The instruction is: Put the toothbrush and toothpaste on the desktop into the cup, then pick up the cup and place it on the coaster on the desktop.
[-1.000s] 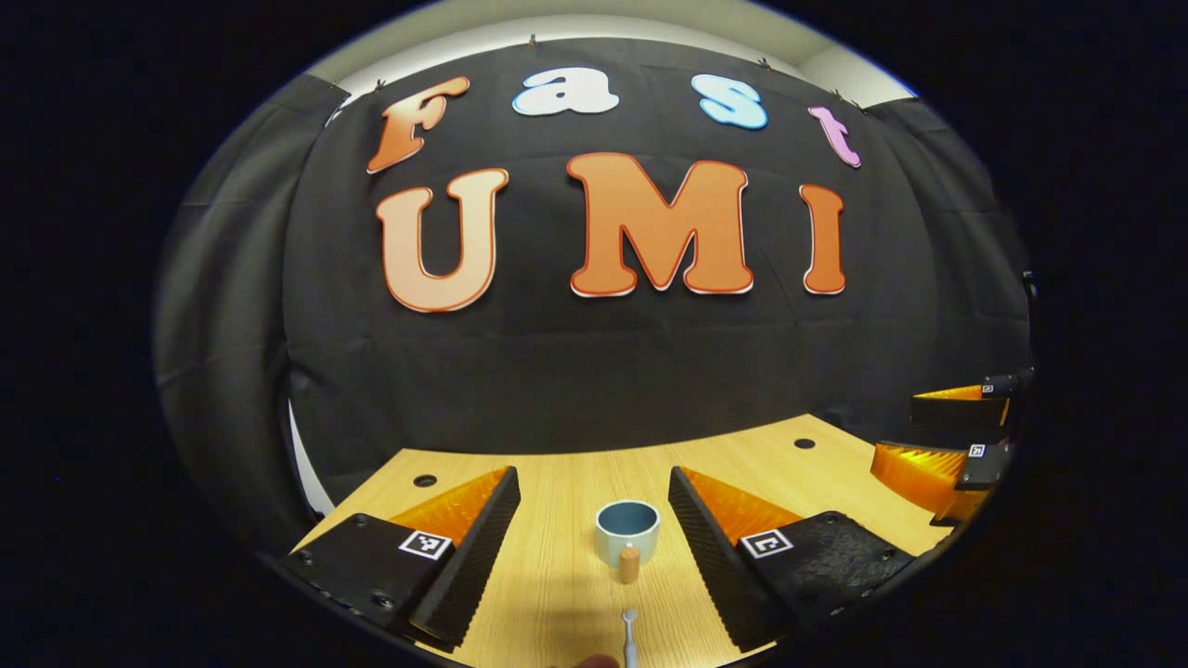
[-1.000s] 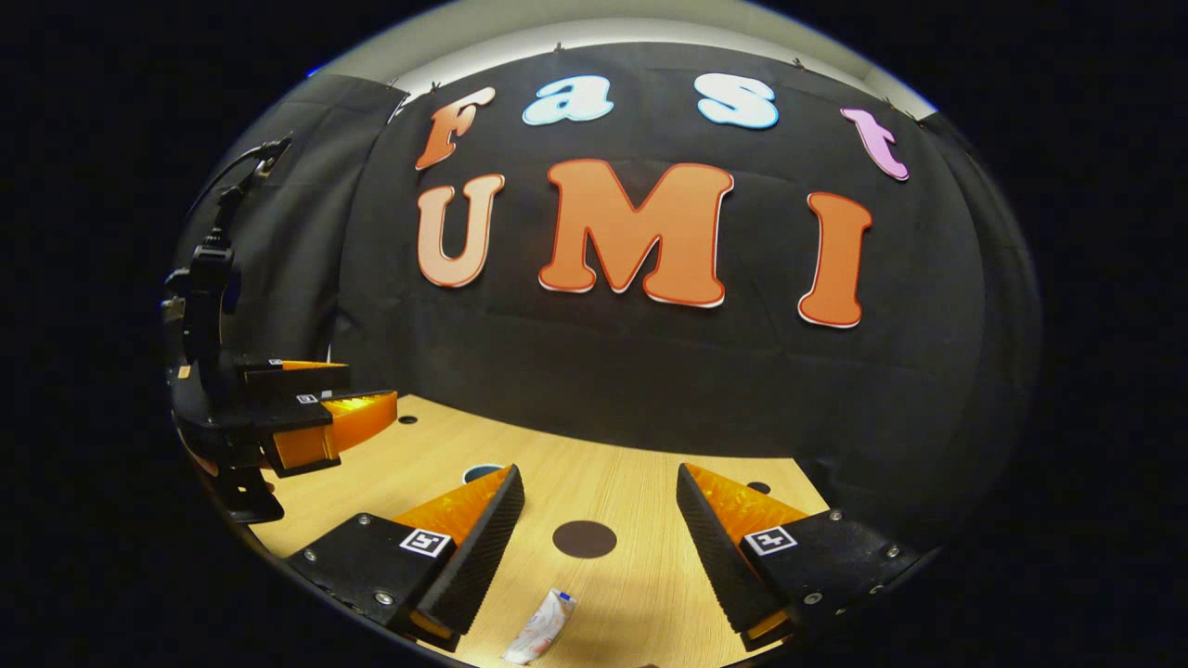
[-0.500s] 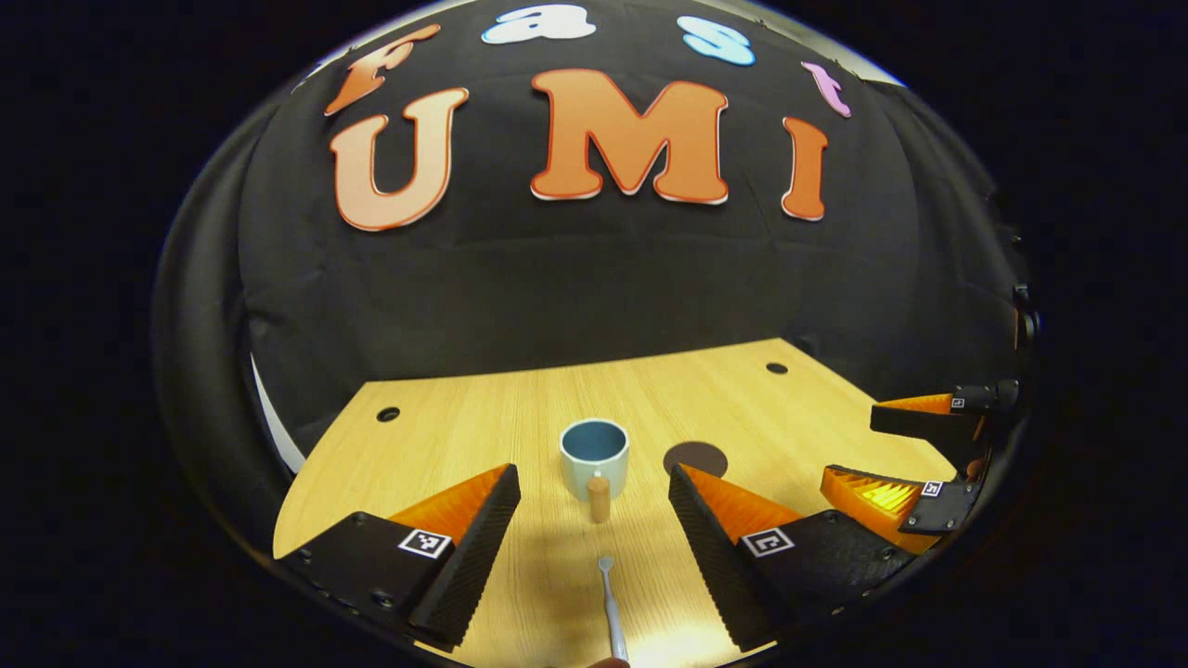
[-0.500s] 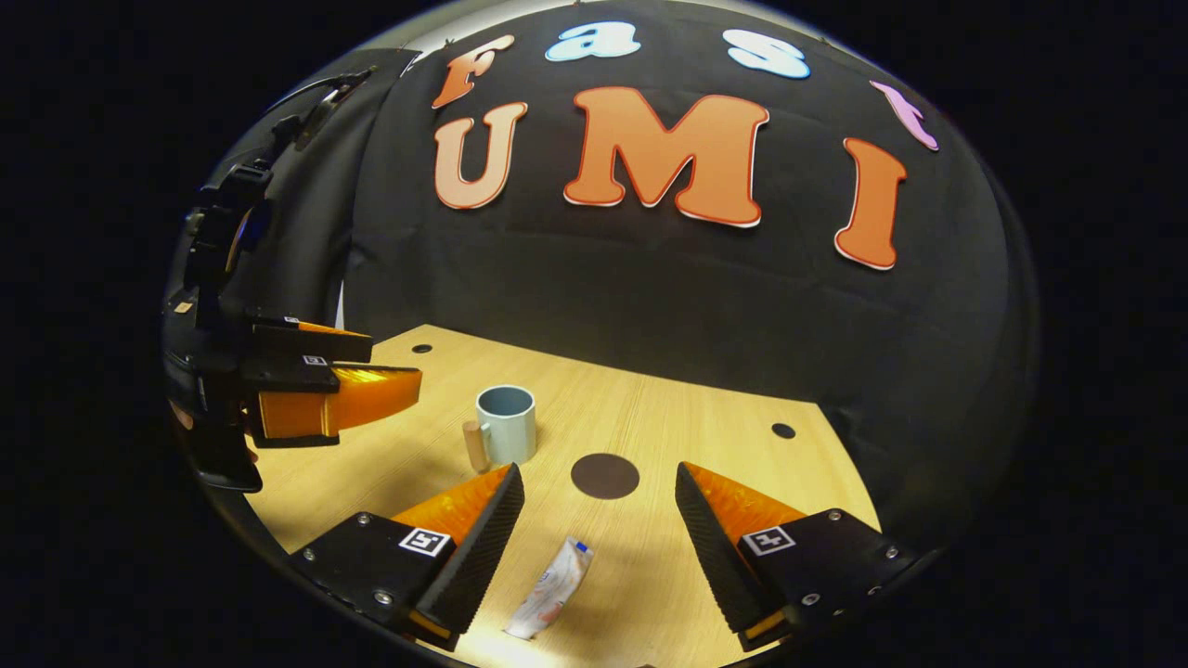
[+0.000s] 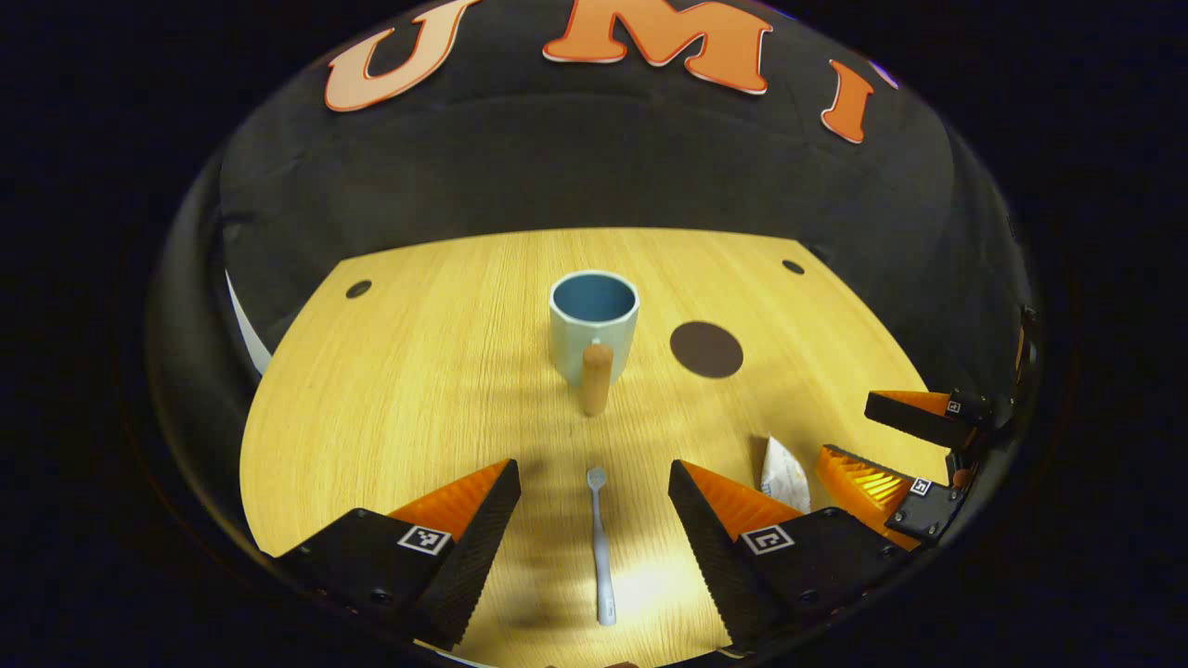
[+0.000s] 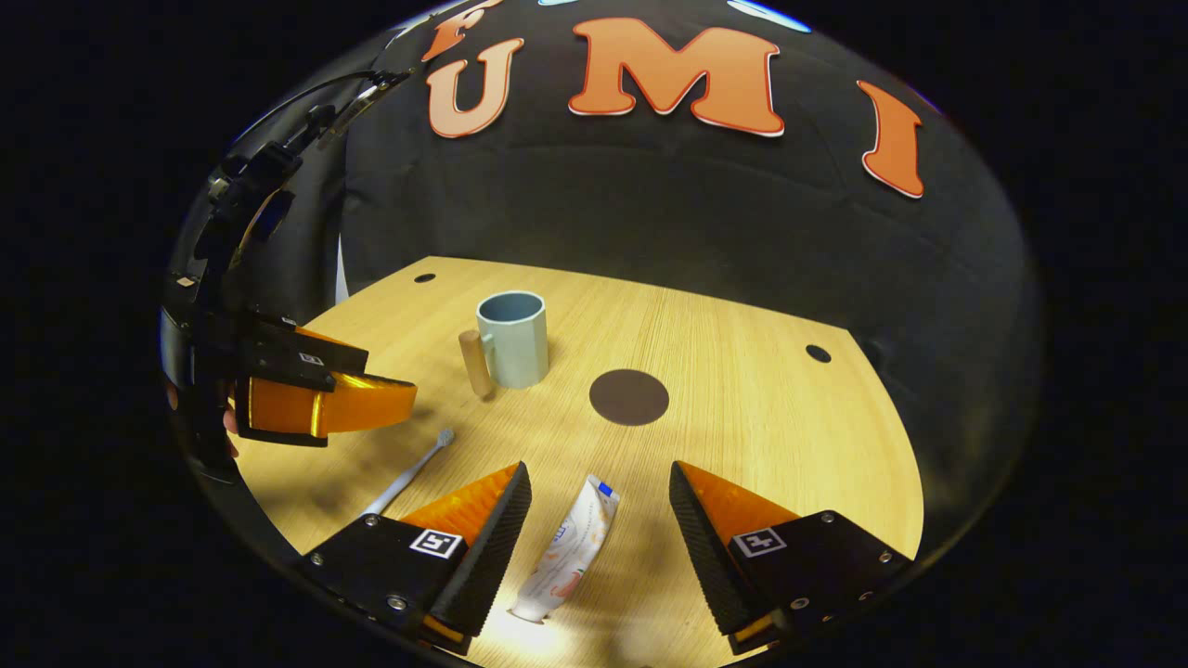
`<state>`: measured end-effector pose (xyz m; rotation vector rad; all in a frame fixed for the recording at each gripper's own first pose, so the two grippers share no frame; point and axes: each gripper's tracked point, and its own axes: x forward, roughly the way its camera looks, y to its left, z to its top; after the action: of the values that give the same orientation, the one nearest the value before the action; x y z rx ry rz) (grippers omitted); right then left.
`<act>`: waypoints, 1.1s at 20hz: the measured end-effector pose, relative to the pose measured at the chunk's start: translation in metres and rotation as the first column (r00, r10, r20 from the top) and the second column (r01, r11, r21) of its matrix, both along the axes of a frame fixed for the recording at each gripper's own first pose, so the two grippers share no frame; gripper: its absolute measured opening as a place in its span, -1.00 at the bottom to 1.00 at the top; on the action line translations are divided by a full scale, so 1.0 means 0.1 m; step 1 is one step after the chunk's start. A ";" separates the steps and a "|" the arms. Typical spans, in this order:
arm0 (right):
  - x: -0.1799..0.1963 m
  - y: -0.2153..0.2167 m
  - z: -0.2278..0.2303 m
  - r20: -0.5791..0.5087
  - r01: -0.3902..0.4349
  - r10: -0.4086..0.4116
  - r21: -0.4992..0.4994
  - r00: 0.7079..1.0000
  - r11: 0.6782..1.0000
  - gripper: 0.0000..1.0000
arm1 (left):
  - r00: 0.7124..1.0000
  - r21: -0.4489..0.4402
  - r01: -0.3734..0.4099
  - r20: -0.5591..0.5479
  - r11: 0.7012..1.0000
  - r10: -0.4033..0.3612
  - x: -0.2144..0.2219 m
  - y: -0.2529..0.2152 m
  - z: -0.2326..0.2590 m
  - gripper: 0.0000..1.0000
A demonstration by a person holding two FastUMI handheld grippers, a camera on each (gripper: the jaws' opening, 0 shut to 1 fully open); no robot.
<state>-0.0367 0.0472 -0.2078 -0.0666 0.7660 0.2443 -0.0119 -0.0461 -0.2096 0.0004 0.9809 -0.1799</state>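
Hovering over the desk (image 5: 390, 390), the left gripper (image 5: 594, 520) is spreading its fingers wide apart, with the toothbrush (image 5: 601, 547) lying flat on the wood between them, touching neither. The right gripper (image 6: 599, 538) is hanging likewise, fingers wide apart on either side of the toothpaste (image 6: 571, 552), which is lying on the desk, cap pointing away. Farther back the cup (image 5: 593, 325) is standing upright, its wooden handle (image 5: 595, 378) facing the left gripper, and the dark coaster (image 6: 629, 397) is lying just beside it, apart.
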 end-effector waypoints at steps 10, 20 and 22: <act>-0.14 0.06 -0.63 -0.205 -0.038 0.027 -0.054 0.978 0.998 0.70 | 0.978 0.061 0.013 -0.210 0.998 0.000 -0.26 -0.06 -0.39 0.96; -0.23 0.21 -0.87 -0.303 -0.022 0.023 0.008 0.953 1.000 0.17 | 0.942 0.089 -0.028 -0.332 0.996 0.056 -0.35 -0.01 -0.53 0.29; -0.25 0.34 -0.86 -0.321 -0.041 0.057 0.057 0.945 0.998 0.00 | 0.937 0.089 -0.034 -0.345 0.995 0.063 -0.27 0.10 -0.50 0.17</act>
<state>-0.0621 0.0809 -0.2937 0.0021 1.0850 0.3260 -0.0385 -0.0363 -0.2592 0.0197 1.3402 -0.0948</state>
